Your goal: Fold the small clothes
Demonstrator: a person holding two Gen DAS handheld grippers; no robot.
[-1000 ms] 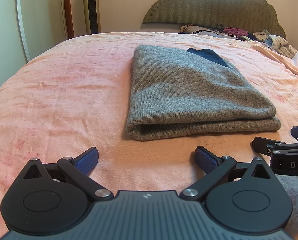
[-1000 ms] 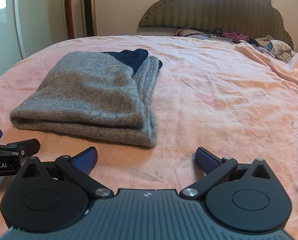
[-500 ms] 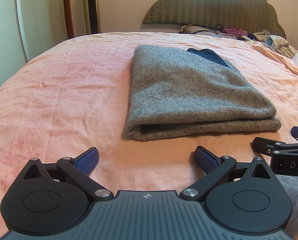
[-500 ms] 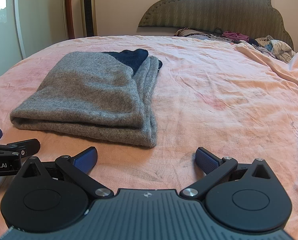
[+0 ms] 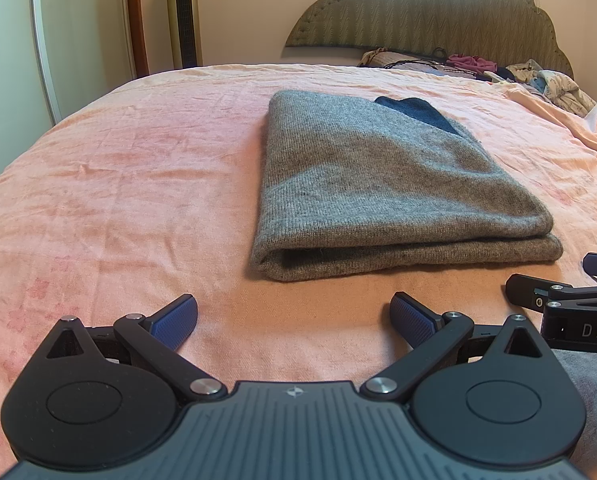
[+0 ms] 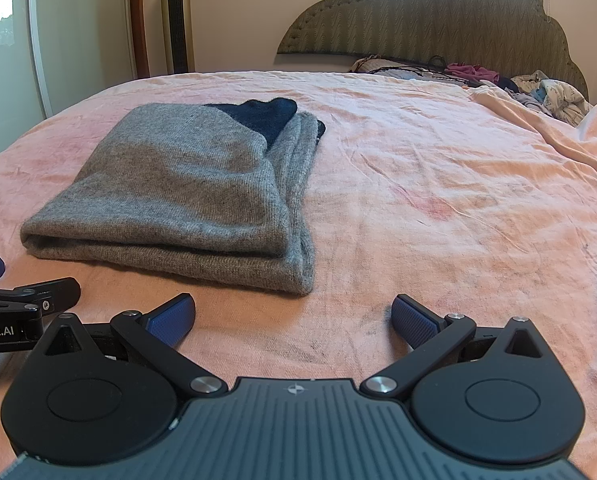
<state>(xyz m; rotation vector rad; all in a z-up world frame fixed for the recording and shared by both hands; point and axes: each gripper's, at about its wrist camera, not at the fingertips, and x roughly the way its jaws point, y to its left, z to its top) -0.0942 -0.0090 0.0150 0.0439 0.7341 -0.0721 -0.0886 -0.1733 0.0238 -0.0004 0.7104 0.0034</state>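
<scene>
A grey knit garment (image 5: 378,184) lies folded into a flat rectangle on the pink bedspread, with a dark blue part (image 5: 418,112) showing at its far end. The same grey garment (image 6: 186,192) appears left of centre in the right wrist view. My left gripper (image 5: 294,320) is open just short of its near folded edge, nothing between its blue pads. To the garment's right, my right gripper (image 6: 294,318) is open over bare bedspread and holds nothing. Each gripper's side shows at the edge of the other's view.
The pink bedspread (image 6: 438,208) stretches wide to the right of the garment. A pile of loose clothes (image 6: 546,96) lies by the padded headboard (image 6: 438,20). A tall tower fan (image 5: 184,16) and a door stand at the far left.
</scene>
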